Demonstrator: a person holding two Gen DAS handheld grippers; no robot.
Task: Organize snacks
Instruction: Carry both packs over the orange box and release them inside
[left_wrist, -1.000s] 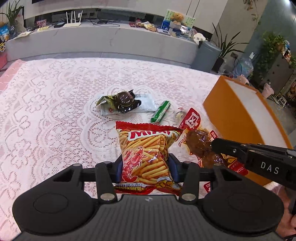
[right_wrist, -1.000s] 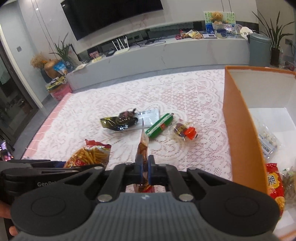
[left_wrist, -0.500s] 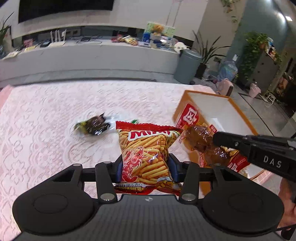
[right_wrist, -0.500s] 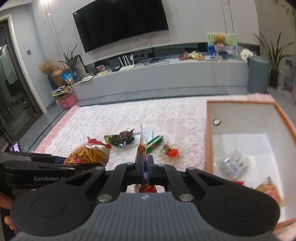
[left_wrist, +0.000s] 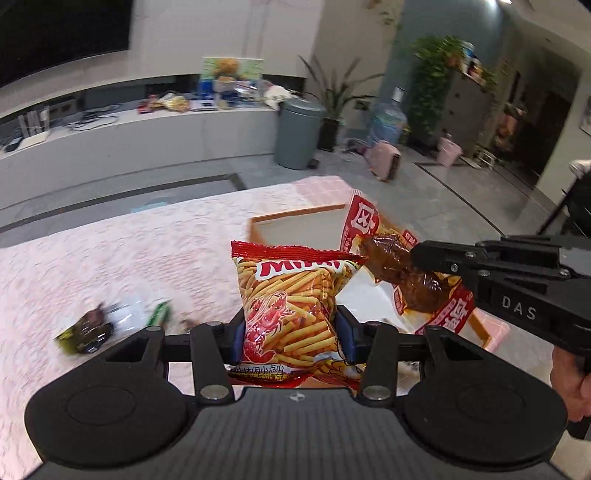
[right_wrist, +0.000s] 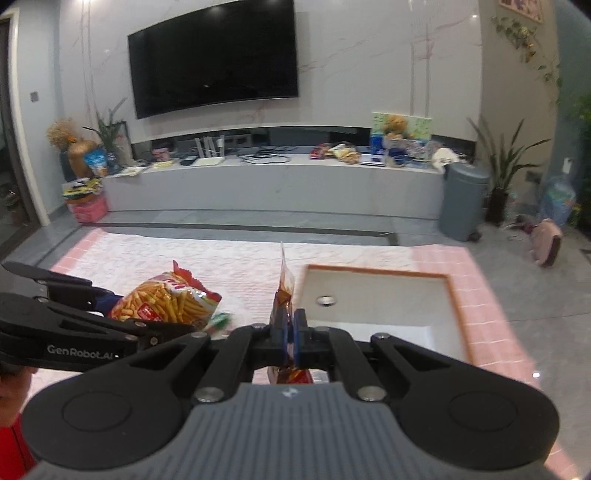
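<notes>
Left wrist view: the left hand-held gripper (left_wrist: 290, 330) clamps a crinkly red-and-orange shrimp-stick bag (left_wrist: 291, 306) in blue pads. Beside it, the right hand-held gripper (right_wrist: 290, 332) pinches a glossy red sauce pouch (left_wrist: 406, 273) edge-on. Beyond, an orange-rimmed box (right_wrist: 384, 273) sits on the lace-covered desk (left_wrist: 110, 258).

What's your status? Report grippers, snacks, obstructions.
Left gripper shut on shrimp-stick bag. Right gripper shut on red meat-snack packet. Both held up near the orange box. Nothing seen blocking the box.
</notes>
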